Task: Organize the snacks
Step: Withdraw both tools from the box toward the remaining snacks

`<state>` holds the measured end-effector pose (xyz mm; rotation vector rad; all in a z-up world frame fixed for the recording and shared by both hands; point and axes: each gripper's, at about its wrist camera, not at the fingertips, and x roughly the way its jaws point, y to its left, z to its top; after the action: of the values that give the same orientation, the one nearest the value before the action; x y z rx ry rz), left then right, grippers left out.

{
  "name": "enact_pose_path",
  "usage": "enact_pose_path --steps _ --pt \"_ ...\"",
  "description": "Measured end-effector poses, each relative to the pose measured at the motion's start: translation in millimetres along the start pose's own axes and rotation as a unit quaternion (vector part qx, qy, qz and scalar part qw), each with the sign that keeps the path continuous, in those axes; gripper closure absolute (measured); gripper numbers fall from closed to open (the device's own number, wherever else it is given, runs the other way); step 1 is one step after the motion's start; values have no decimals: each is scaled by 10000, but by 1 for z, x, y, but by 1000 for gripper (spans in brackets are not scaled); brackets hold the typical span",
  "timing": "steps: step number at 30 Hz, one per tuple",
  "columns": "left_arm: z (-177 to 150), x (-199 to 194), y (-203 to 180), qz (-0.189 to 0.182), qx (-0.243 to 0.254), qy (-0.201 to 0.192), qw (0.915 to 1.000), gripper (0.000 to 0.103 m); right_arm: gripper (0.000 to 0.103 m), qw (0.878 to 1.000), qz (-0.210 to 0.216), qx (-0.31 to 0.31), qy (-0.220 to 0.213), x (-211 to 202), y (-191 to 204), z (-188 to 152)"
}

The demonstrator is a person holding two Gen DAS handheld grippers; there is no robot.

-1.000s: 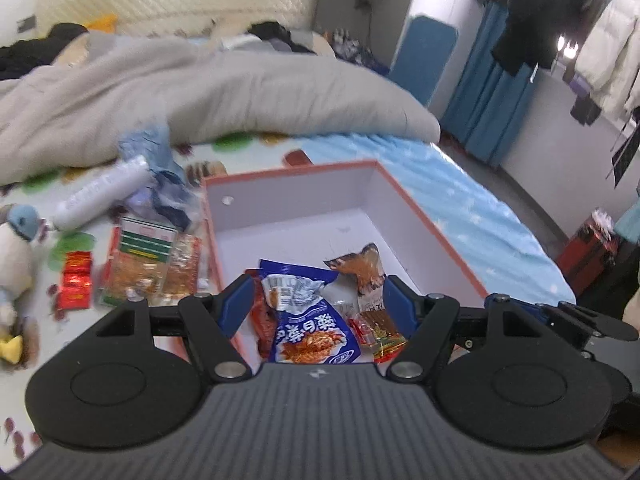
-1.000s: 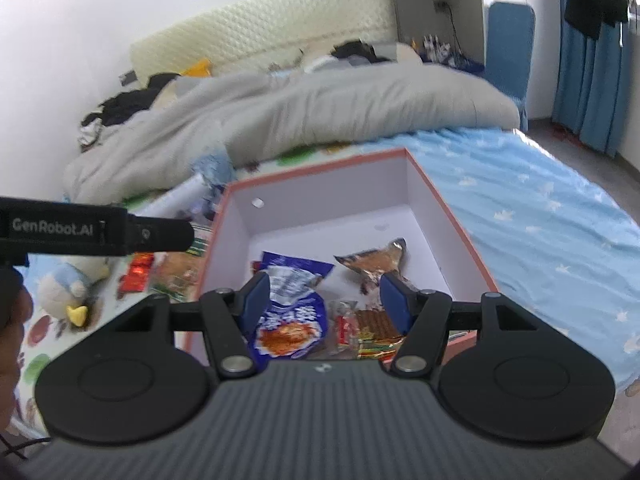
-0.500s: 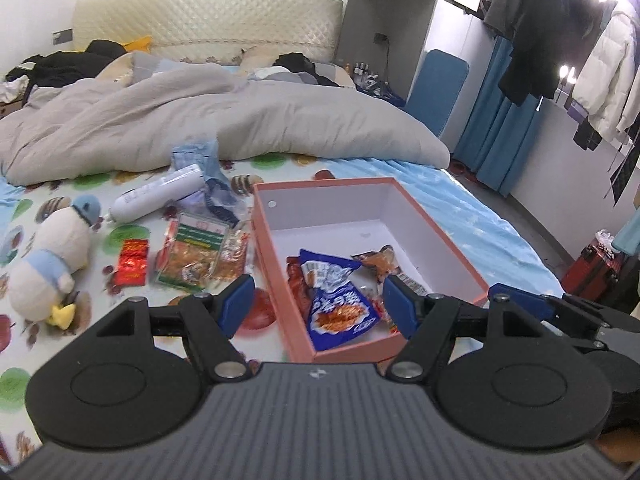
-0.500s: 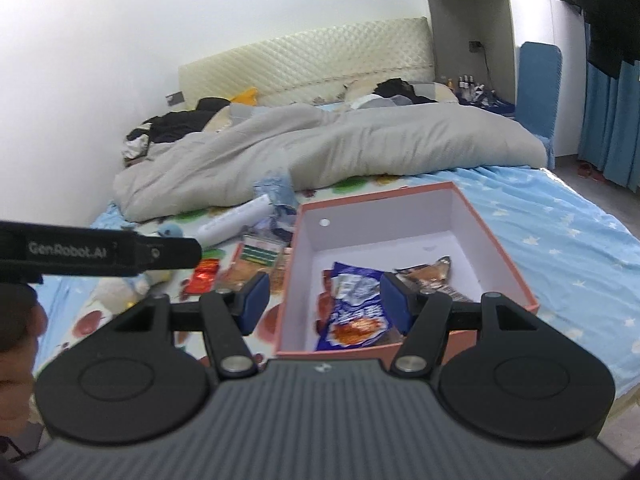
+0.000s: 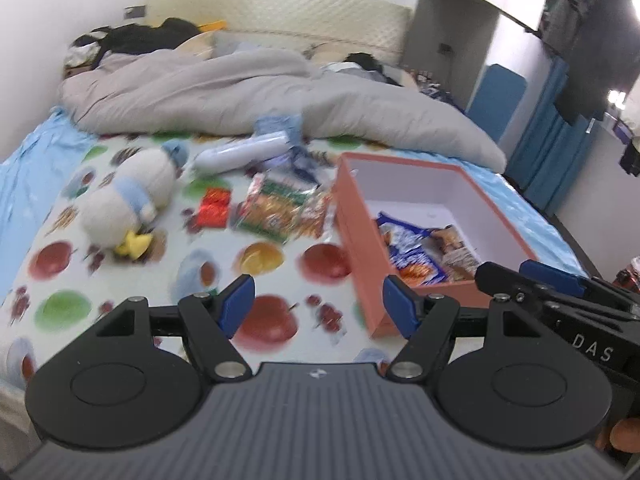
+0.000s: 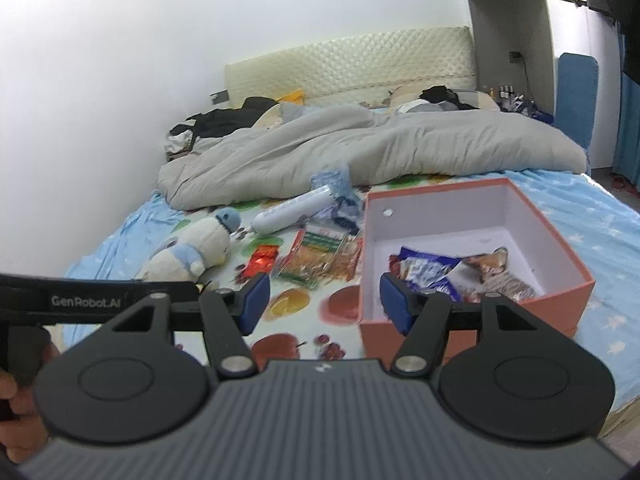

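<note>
An orange box (image 5: 354, 220) with a white inside lies on the fruit-print sheet and holds a blue snack bag (image 5: 412, 252) and brown packets (image 6: 494, 264). Left of the box on the sheet lie a clear pack of orange snacks (image 5: 280, 212) and a small red packet (image 5: 214, 206). My left gripper (image 5: 318, 306) hovers open over bare sheet, short of these loose snacks, with nothing between its fingers. My right gripper (image 6: 324, 302) is open and empty too, near the front left corner of the box (image 6: 472, 316). The same pack (image 6: 320, 256) and red packet (image 6: 264, 258) lie beyond it.
A white plush bird (image 5: 132, 196) and a white tube (image 5: 244, 152) lie left of the snacks, with a crumpled blue bag (image 6: 332, 180) behind them. A grey duvet (image 6: 360, 152) covers the far half of the bed. A blue chair (image 5: 496, 96) and curtains stand at the right.
Both grippers have pulled back from over the box and swung left, so the box now sits to the right and more of the bed shows. Their jaws kept the same width.
</note>
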<state>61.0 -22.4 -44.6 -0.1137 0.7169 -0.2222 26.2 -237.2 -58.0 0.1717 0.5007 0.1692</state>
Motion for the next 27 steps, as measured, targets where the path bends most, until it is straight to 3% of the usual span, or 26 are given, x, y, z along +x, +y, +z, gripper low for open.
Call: enact_pose_path --steps 8,14,27 --pt "-45 -8 27 88 -492 128 9987 28 40 9993 227 -163 253 -1 19 -37" --pt "-71 16 46 156 -821 404 9957 28 40 9981 318 -330 418 15 23 -55" --pt "-52 96 96 295 -958 554 9934 28 40 9955 370 -630 601 80 36 -68"
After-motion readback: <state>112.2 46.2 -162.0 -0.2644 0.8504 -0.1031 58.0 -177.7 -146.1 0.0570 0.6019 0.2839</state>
